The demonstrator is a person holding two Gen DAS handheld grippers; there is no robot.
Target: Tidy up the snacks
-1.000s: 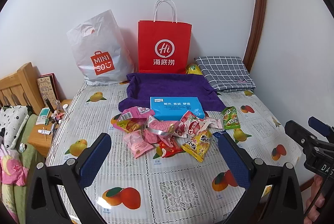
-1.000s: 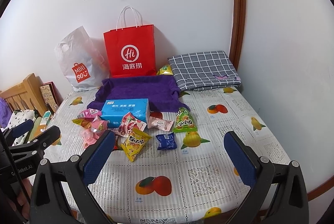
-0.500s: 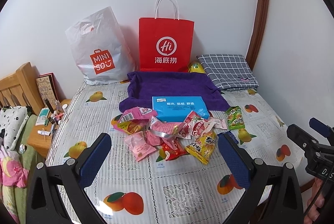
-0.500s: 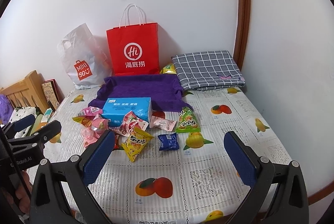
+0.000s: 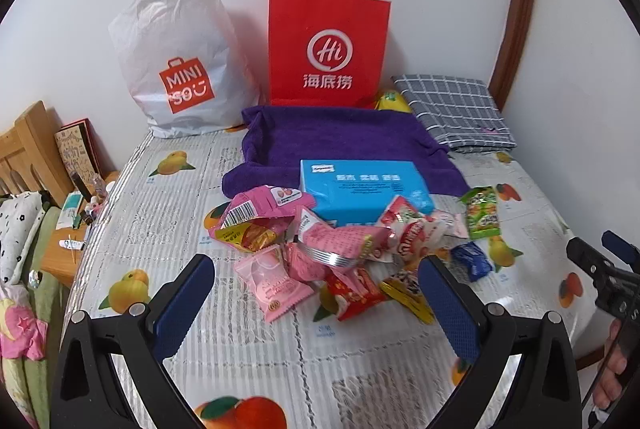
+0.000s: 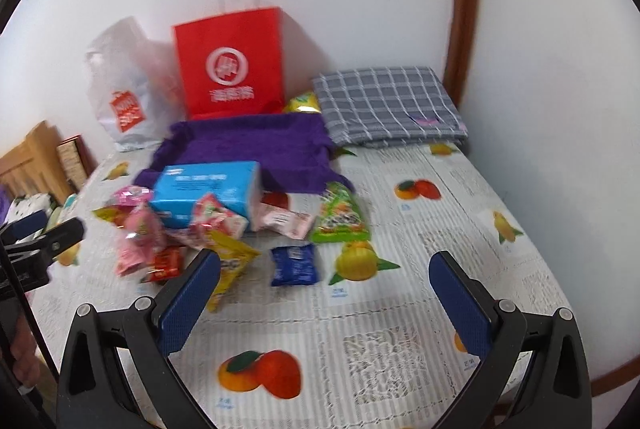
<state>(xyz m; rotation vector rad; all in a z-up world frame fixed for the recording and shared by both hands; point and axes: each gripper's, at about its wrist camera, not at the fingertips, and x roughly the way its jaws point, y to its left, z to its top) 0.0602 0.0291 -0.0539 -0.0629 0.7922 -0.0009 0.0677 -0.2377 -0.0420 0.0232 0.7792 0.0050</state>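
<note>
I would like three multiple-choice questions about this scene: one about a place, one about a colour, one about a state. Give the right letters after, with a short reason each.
1. Where does the red paper bag stand?
A. against the wall, behind the purple towel
B. on the floor
C. on the grey checked cloth

2. What colour is the tissue box?
A. green
B. light blue
C. white

3. How are the left gripper and right gripper?
A. both shut on snacks
B. one open, one shut
C. both open, holding nothing

Answers: 1 A, the bag leans at the wall beyond the towel. 2 B, its top and sides are light blue. 3 C, the fingers of each stand wide apart with nothing between them.
</note>
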